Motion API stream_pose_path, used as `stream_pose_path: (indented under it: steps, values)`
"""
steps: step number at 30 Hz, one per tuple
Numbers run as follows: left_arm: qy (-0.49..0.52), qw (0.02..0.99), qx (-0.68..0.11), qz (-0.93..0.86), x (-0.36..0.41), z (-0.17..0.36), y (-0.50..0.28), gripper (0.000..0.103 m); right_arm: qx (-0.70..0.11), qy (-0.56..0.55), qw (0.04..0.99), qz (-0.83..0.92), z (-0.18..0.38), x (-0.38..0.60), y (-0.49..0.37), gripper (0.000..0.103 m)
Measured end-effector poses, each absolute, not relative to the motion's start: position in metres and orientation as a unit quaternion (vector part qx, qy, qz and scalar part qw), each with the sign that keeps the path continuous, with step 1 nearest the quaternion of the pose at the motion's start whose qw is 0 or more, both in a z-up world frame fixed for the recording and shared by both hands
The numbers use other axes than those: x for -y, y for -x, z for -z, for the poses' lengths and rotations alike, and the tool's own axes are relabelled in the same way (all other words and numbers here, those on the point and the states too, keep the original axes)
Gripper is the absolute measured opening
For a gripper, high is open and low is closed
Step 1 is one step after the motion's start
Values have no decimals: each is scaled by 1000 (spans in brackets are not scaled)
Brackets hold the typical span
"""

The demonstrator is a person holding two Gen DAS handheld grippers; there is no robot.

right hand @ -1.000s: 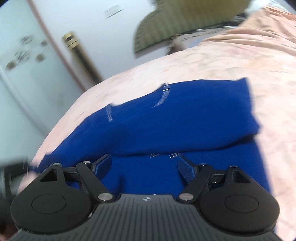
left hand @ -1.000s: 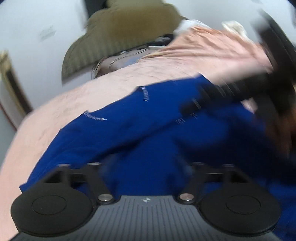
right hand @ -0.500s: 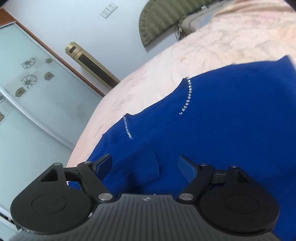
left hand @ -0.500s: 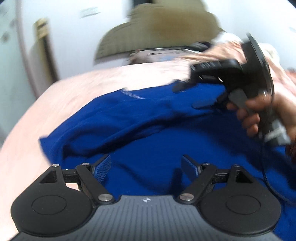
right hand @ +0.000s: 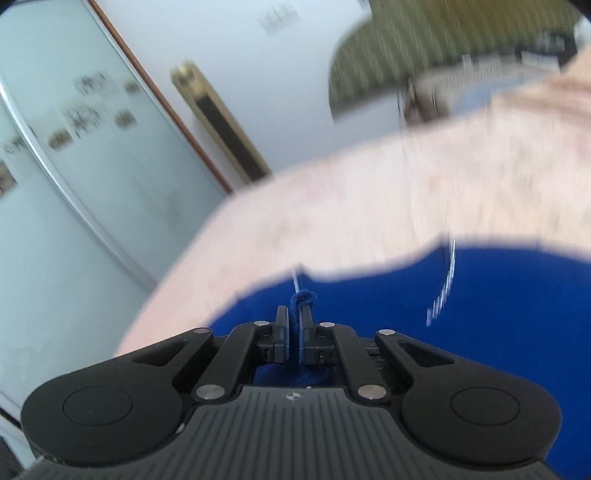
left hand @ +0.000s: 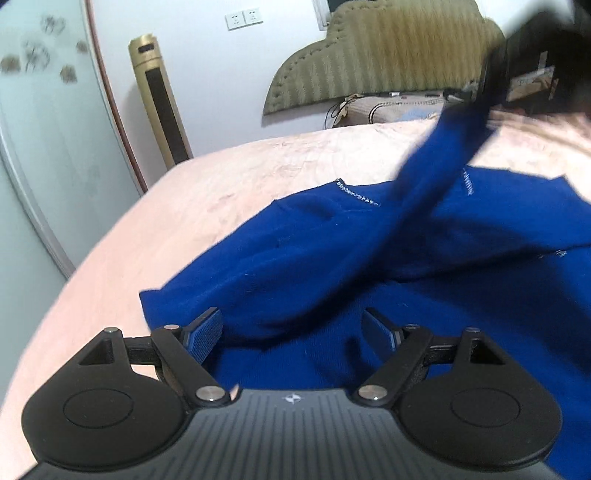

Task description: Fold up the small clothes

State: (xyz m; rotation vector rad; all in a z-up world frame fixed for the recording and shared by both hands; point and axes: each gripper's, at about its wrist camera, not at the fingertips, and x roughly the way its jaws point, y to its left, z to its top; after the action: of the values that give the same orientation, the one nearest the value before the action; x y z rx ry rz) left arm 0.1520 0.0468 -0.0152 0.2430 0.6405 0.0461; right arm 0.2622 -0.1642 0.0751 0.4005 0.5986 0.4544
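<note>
Here the deep-blue knit top with bead trim (left hand: 332, 258) lies spread on the peach-covered bed (left hand: 221, 177), one strip drawn up by the right gripper (right hand: 293, 325), whose fingers have just closed on a fold, presumably to fold it over, while the left gripper (left hand: 291, 328) hovers open above its near edge.

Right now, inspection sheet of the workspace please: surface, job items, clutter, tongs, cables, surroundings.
Surface: pink bedspread, wrinkled.
Job's things: blue garment with beaded trim, spread on the bed, one strip lifted.
Clutter: grey bag by the headboard.
Tongs: left tongs open over the garment; right tongs just closed, pinching a blue fold.
Cables: thin cord by the bag.
Surroundings: gold tower fan, wall sockets, glass sliding door.
</note>
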Motion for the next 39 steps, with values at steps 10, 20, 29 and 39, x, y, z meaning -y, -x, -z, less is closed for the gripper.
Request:
stream_pose_path:
  steps: [10, 20, 29, 39]
  values:
    - [-64, 936, -325, -114, -74, 10, -197, 83, -205, -163, 961, -94, -106, 254, -239, 7]
    - [-38, 925, -359, -117, -94, 24, -189, 83, -305, -165, 938, -13, -13, 302, -229, 8]
    - [18, 919, -361, -161, -127, 22, -170, 83, -321, -134, 938, 7, 1, 296, -212, 33]
    - [12, 924, -374, -83, -99, 18, -166, 83, -352, -100, 930, -14, 11, 272, -212, 42]
